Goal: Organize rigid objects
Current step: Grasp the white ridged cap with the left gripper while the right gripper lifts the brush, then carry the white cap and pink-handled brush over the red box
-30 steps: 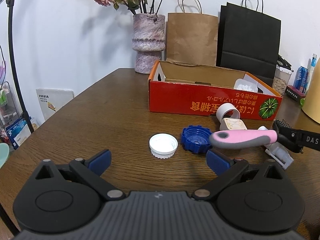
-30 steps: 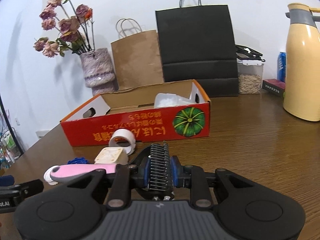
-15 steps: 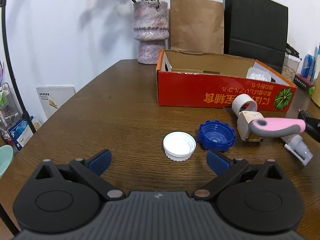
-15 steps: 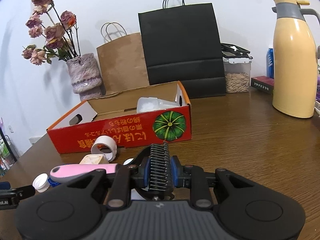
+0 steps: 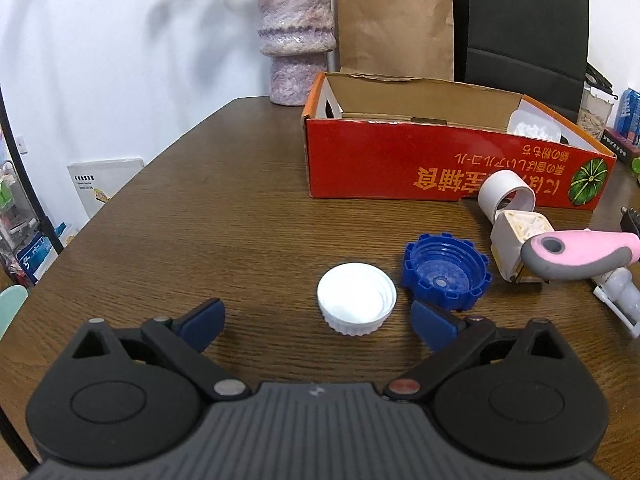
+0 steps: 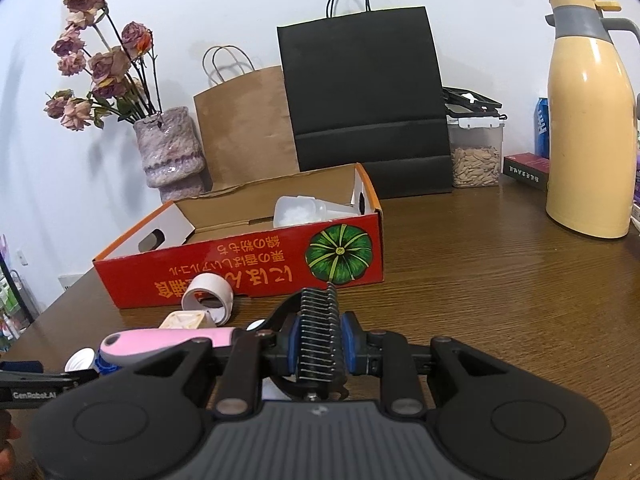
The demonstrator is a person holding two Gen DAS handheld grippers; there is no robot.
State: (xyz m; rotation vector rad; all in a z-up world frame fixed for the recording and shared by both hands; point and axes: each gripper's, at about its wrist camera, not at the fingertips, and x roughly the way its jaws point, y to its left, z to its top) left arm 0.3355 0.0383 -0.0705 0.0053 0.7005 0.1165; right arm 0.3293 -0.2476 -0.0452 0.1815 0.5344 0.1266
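Note:
My left gripper [image 5: 318, 322] is open, low over the table, with a white bottle cap [image 5: 356, 304] between and just ahead of its blue pads. A blue ridged cap [image 5: 446, 274] sits right of it, touching the right pad's tip. My right gripper [image 6: 320, 344] is shut on the metal comb head of a pink-handled pet brush [image 6: 172, 342], held above the table; its handle [image 5: 580, 254] shows in the left wrist view. The red cardboard box [image 5: 440, 172] stands open behind, with a clear plastic container [image 6: 298, 210] inside.
A white tape roll [image 5: 506, 198], a cream square block [image 5: 516, 240] and a white plastic piece [image 5: 618, 294] lie in front of the box. A vase [image 5: 296, 36], brown bag [image 5: 394, 24] and black bag [image 5: 520, 32] stand behind. A yellow thermos [image 6: 590, 132] stands right.
My left gripper has moved forward and down toward the white cap, which now lies between its pads. My right gripper has lifted the brush and drifted right.

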